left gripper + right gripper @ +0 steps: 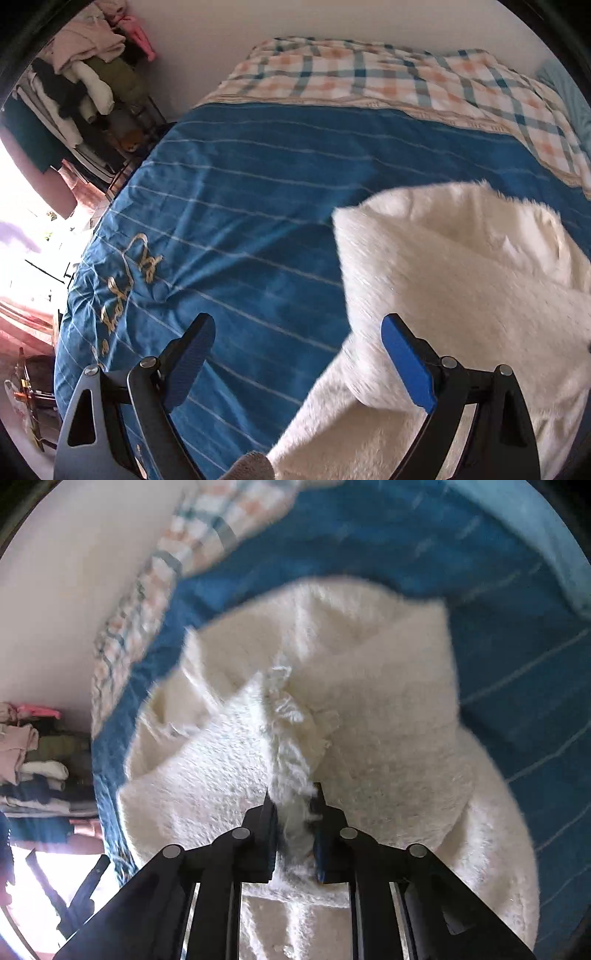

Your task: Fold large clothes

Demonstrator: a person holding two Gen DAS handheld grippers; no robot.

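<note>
A fluffy white garment [454,280] lies bunched on the blue striped bedspread [251,206], at the right of the left wrist view. My left gripper [297,332] is open and empty, its right finger [406,362] over the garment's left edge and its left finger over the bedspread. In the right wrist view the white garment [332,701] fills the middle. My right gripper [293,808] is shut on a fold of it, and the fabric bunches between the blue pads.
A checked quilt [388,81] lies along the head of the bed by the white wall. A rack piled with clothes [85,74] stands left of the bed, beside a bright window. The bed's left edge drops off near the rack.
</note>
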